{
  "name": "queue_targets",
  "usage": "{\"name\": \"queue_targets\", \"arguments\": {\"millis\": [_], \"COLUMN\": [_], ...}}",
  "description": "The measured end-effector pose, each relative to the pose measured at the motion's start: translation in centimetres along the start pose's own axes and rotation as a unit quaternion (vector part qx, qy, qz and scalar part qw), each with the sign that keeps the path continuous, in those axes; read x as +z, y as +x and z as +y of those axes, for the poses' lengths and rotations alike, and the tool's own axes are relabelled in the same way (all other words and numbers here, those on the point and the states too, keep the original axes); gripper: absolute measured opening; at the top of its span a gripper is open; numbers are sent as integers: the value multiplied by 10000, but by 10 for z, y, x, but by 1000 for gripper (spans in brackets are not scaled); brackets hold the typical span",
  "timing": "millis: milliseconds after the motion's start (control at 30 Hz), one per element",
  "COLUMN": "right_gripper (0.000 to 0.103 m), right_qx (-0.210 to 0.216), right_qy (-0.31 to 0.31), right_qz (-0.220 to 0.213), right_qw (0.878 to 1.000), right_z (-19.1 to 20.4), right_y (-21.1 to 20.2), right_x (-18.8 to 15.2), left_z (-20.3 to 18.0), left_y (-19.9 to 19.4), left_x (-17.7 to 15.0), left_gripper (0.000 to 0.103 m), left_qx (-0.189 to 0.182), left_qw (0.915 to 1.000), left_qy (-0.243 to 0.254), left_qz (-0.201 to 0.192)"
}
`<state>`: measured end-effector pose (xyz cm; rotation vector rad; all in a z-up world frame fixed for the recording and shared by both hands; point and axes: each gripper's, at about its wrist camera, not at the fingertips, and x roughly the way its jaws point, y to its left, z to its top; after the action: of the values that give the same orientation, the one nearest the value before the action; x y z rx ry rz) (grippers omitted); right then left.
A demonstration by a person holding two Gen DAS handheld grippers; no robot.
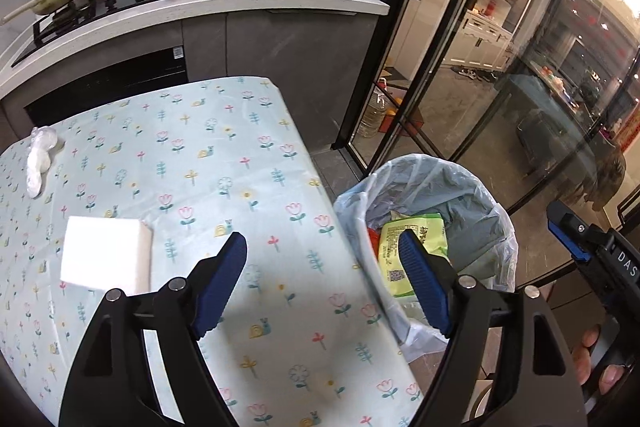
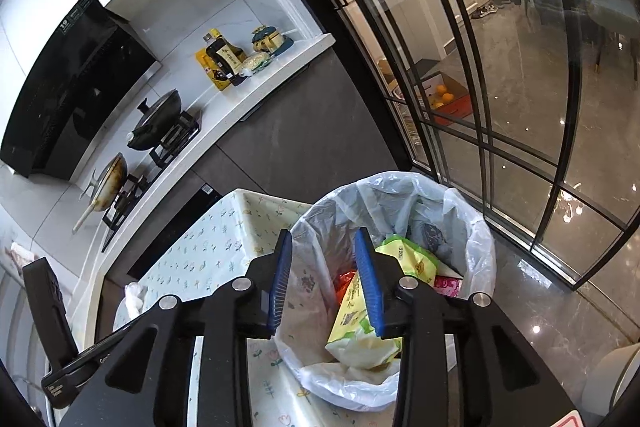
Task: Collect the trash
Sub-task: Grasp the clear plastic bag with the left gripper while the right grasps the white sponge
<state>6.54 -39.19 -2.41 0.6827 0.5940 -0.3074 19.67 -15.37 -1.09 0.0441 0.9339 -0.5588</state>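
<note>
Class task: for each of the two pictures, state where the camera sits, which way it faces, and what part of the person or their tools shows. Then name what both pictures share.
Left wrist view: sits on the left claw, looking down over the flowered table toward the stove; its open claw shows, plus the right claw and fingers.
Right wrist view: sits on the right claw, looking down into the trash bin; its open, empty claw shows.
Shared: bin, table, green packet, stove, glass door.
</note>
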Motion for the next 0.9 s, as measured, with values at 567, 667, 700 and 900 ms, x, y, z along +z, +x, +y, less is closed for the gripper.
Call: {"name": "queue_targets", "arguments": {"millis": [567,667,700,900], "right_gripper": [46,48,48,53], "right_qx": [532,640,683,870], "right_qy": [-909,-1074,-1140,-1376], "right_qz": [582,736,792,1129], "right_qw": [9927,9894,9880,9802], "right_z": [115,140,150,197], "right_y": [28,38,41,65], "right_x": [-51,-65,-70,-105], "left_z": [121,148,158,215], "left_y": [-47,-55,-58,-75], "left_x": [-15,-20,-22,-33], "left_gripper": [81,81,81,81], "left_qx": [536,652,700,972], "left_qw": [9944,9921,9911,9848], "left_qy": [-854,-1021,-1077,-1391], "left_qz": [-314,-333,-344,-374]}}
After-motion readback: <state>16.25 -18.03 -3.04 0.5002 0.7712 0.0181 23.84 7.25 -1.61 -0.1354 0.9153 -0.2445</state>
